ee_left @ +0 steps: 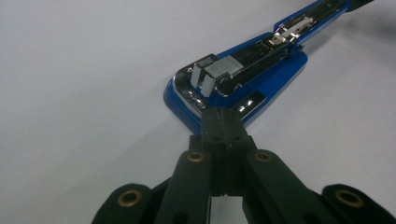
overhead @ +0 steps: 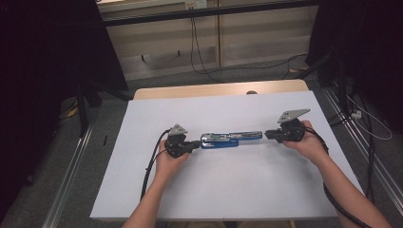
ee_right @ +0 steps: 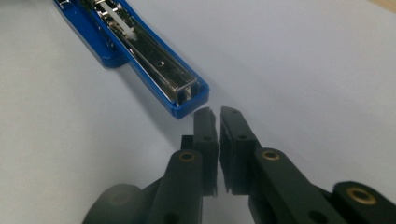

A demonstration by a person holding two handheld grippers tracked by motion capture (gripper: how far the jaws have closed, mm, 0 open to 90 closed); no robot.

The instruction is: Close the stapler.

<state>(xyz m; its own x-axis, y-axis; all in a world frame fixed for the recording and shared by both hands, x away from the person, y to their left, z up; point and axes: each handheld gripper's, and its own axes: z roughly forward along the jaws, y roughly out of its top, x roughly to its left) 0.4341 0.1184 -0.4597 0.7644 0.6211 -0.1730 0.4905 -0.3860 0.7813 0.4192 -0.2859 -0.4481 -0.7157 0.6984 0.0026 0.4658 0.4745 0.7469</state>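
Now the big white table (overhead: pixel 157 190) is under me, and the blue stapler (overhead: pixel 230 138) lies flat on it, folded wide open, between my two hands. My left gripper (ee_left: pixel 223 116) is shut tight with nothing inside, its tip touching the stapler's wide end, and my right gripper (ee_right: pixel 215 114) is closed too, empty, just beside the stapler's thin end
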